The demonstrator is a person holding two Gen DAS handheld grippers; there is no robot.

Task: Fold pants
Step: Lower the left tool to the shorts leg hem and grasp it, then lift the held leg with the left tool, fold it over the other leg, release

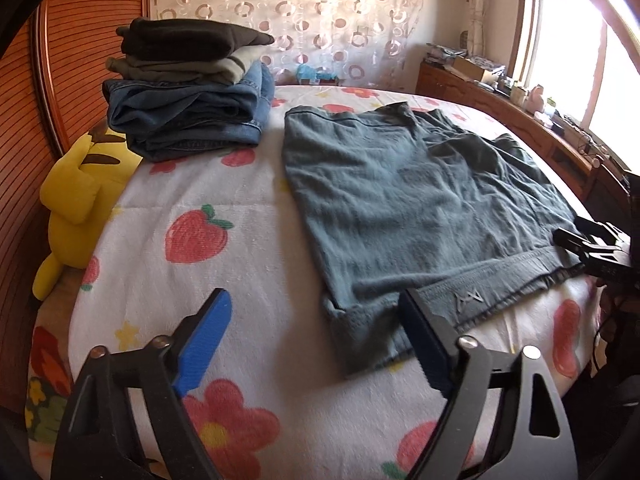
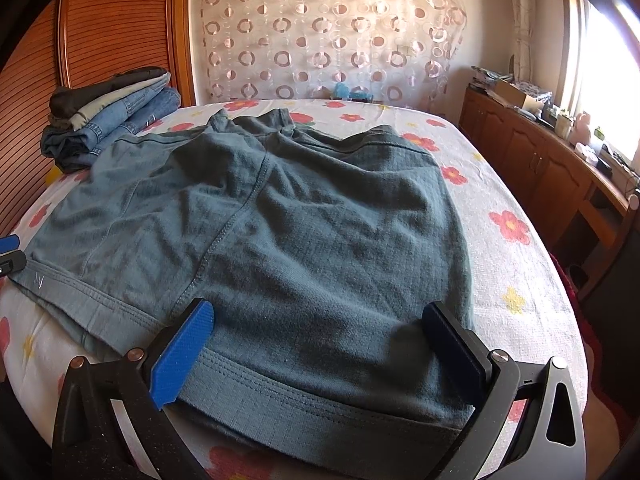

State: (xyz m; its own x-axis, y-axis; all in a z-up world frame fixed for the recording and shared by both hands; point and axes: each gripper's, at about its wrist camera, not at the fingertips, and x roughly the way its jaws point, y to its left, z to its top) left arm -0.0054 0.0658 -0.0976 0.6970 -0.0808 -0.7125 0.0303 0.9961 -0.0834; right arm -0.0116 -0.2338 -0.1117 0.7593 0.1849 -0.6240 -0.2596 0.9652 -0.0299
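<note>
A pair of grey-teal pants lies spread flat on the flowered bedspread, waistband toward me. My left gripper is open low over the near left corner of the waistband; its right finger sits on the hem and its blue-padded left finger is over bare bedspread. My right gripper is open and straddles the near right part of the pants, with cloth lying loose between the pads. Each gripper shows at the edge of the other view: the right gripper, the left gripper.
A stack of folded clothes, jeans under olive and black pieces, sits at the back left of the bed. A yellow plush toy leans on the wooden headboard. A cluttered wooden cabinet runs under the window on the right.
</note>
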